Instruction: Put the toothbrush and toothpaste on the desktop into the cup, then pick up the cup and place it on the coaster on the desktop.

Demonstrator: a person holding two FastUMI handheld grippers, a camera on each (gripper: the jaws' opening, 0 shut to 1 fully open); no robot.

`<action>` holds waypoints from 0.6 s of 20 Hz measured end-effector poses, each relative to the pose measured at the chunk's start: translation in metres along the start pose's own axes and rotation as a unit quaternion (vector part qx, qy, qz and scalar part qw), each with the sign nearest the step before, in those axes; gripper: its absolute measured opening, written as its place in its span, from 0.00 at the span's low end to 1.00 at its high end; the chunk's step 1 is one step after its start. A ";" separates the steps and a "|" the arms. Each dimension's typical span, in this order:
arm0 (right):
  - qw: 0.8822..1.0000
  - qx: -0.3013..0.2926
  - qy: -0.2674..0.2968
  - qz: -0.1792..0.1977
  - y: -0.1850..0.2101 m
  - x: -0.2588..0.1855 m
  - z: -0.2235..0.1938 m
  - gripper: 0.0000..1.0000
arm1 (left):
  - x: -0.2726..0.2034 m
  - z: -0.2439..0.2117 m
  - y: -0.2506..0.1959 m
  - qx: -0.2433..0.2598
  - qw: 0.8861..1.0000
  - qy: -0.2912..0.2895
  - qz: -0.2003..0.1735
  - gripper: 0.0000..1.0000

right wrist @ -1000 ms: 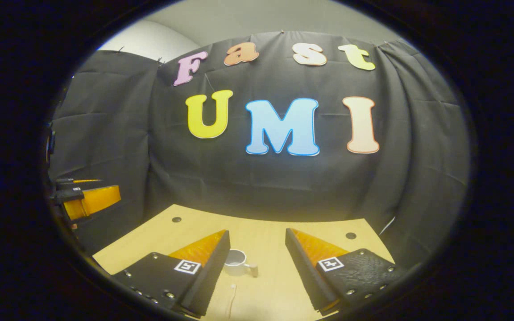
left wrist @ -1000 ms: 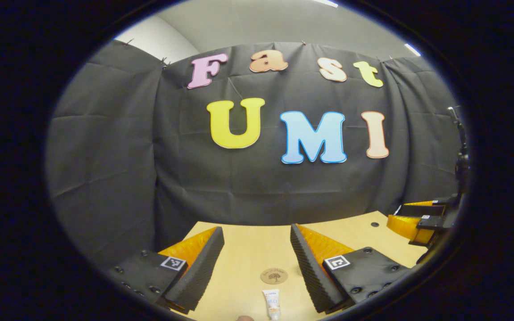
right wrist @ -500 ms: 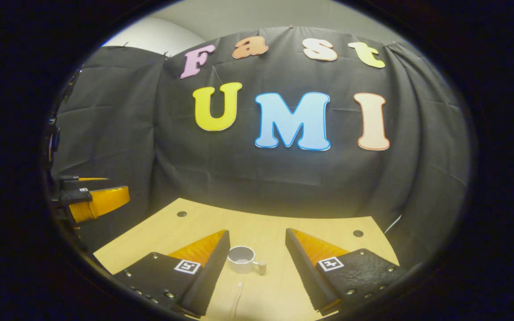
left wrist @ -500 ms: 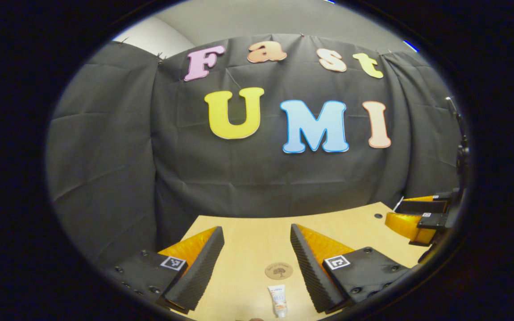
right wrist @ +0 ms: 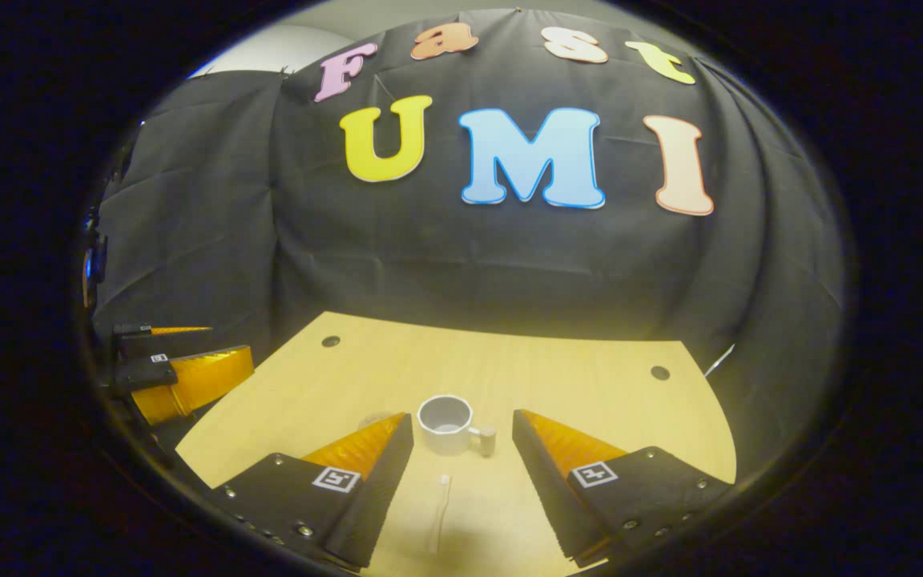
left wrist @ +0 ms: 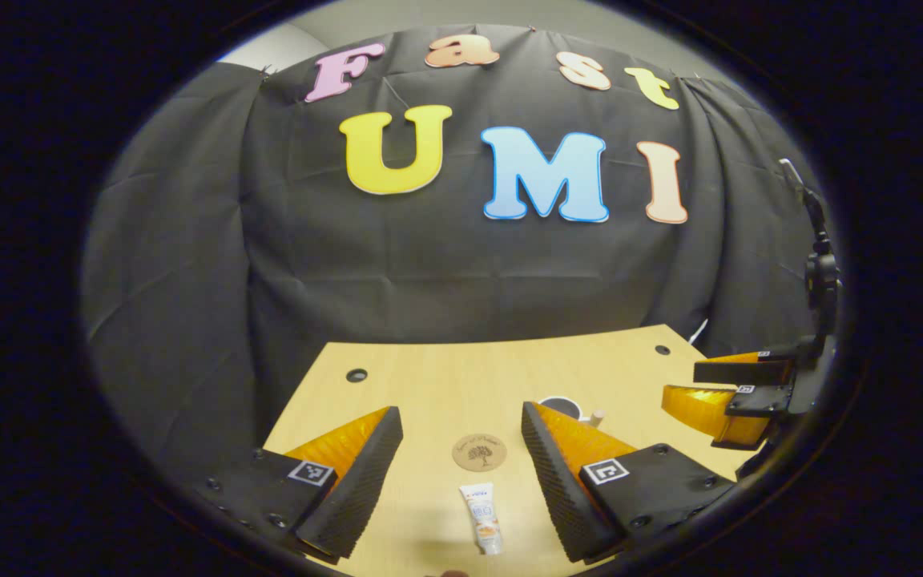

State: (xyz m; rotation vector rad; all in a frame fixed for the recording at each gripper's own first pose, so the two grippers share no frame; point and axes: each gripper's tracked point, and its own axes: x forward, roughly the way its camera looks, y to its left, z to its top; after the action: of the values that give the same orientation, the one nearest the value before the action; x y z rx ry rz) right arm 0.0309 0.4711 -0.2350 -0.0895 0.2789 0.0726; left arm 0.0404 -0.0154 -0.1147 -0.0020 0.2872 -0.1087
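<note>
In the left gripper view a white toothpaste tube (left wrist: pixel 482 517) lies on the wooden desktop (left wrist: pixel 429 385) between my open left gripper (left wrist: pixel 461 481), its cap end nearest me. Just beyond it sits a round brown coaster (left wrist: pixel 479 452). The white cup (left wrist: pixel 564 406) peeks out behind the right finger. My right gripper (left wrist: pixel 730 393) hangs at the far right. In the right gripper view the white cup (right wrist: pixel 447 424), with its handle to the right, stands on the desk ahead of my open right gripper (right wrist: pixel 461 473). A white toothbrush (right wrist: pixel 439 513) lies lengthwise between its fingers. The left gripper (right wrist: pixel 181 369) shows at far left.
The desktop (right wrist: pixel 574 385) has small dark cable holes at its back corners (right wrist: pixel 659 373) (right wrist: pixel 331 341). A black cloth wall (right wrist: pixel 469 256) closes off the far edge right behind the table. A black stand (left wrist: pixel 818 272) rises at the right edge of the left gripper view.
Both cameras have tilted downward, bringing more of the desktop into sight. The cup, coaster, toothpaste and toothbrush show more fully. Both grippers stay open.
</note>
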 end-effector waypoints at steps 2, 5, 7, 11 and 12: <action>1.000 -0.009 0.029 0.001 0.003 0.007 -0.018 0.80 | 0.014 -0.024 -0.005 -0.005 0.999 0.028 -0.013 0.97; 0.998 -0.013 0.067 0.011 0.010 0.019 -0.044 0.81 | 0.031 -0.062 -0.008 -0.015 0.997 0.067 -0.020 0.97; 0.995 -0.004 0.097 0.015 0.014 0.025 -0.064 0.81 | 0.043 -0.090 -0.010 -0.021 0.995 0.097 -0.028 0.97; 0.984 0.025 0.178 0.017 0.015 0.042 -0.112 0.81 | 0.065 -0.144 -0.013 -0.036 0.985 0.167 -0.037 0.97; 0.981 0.037 0.192 0.021 0.017 0.044 -0.119 0.82 | 0.071 -0.155 -0.011 -0.039 0.983 0.178 -0.036 0.97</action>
State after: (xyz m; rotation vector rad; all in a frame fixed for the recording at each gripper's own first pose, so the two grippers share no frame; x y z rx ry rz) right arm 0.0393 0.4793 -0.3630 -0.0225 0.6687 0.0865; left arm 0.0631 -0.0322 -0.2832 -0.0709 0.6492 -0.1694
